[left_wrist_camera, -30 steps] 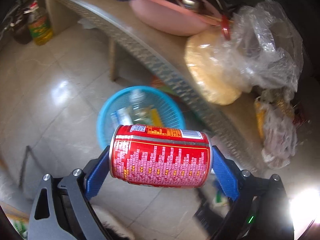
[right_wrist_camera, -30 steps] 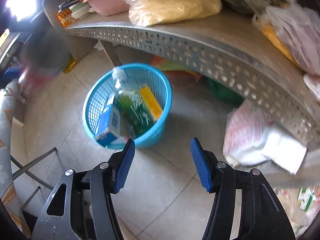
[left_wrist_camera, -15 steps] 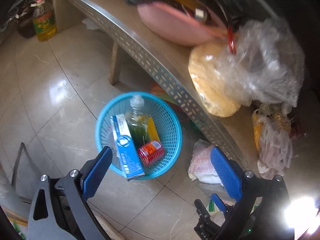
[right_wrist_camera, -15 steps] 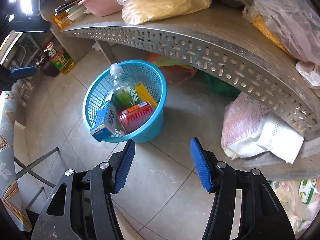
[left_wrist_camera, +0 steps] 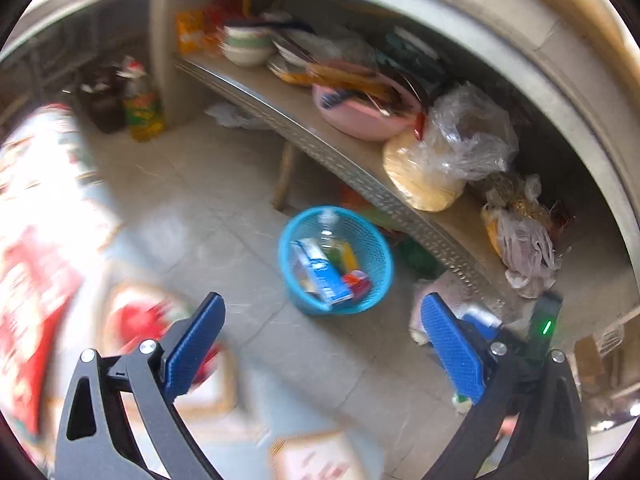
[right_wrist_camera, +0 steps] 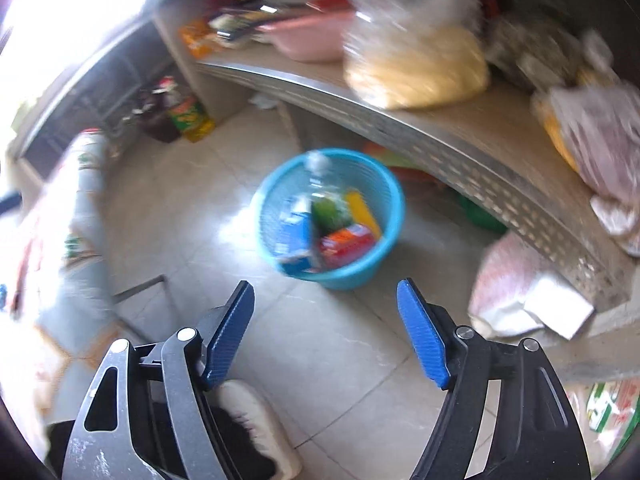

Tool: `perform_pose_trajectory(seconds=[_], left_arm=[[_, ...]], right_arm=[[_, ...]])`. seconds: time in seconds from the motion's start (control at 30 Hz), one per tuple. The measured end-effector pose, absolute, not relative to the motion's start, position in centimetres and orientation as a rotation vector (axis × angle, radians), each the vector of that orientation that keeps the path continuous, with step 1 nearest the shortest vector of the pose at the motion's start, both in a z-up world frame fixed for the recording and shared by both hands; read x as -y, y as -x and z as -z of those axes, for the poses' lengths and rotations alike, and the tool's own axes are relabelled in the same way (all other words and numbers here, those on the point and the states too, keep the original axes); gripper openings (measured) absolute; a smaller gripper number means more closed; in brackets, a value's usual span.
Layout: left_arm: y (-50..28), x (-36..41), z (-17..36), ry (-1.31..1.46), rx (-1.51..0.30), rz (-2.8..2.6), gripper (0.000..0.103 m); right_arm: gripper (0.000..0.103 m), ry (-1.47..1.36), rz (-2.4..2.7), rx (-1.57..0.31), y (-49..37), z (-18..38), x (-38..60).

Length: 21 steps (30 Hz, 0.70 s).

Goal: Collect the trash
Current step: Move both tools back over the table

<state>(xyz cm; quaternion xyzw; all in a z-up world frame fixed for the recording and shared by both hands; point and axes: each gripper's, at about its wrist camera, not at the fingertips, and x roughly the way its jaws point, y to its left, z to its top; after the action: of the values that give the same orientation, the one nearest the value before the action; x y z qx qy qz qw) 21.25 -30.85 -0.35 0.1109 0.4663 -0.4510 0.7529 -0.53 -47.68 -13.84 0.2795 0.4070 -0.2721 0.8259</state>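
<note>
Now the red drink can (left_wrist_camera: 357, 282) lies in the round blue mesh basket (left_wrist_camera: 375, 292) mid-frame; both hand-held grippers, left (left_wrist_camera: 320, 350) and right (right_wrist_camera: 325, 332), its jaws just widened, gape empty, likely seeking more trash.

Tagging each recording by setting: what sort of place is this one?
Probably a home kitchen or pantry corner: stacked bowls and bagged food on a low metal shelf, a cooking-oil bottle on the tiled floor.

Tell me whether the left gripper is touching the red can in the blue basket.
Apart. The left wrist view shows the left gripper open with bare floor between it and the red can lying inside the blue basket.
</note>
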Motion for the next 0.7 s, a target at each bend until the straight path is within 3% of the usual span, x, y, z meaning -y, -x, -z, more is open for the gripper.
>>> perform_pose_trajectory(seconds=[0.4, 0.7], left_arm=[[-19.6, 5.8, -0.6, -0.086, -0.825, 0.573, 0.096], [-26.4, -7.1, -2.1, -0.005, -0.714, 0.315, 0.096]], right_arm=[[0.075, -0.631, 0.151, -0.817, -7.3, 4.9, 38.7], [0.075, -0.642, -0.134, -0.943, -16.5, 4.3, 29.2]])
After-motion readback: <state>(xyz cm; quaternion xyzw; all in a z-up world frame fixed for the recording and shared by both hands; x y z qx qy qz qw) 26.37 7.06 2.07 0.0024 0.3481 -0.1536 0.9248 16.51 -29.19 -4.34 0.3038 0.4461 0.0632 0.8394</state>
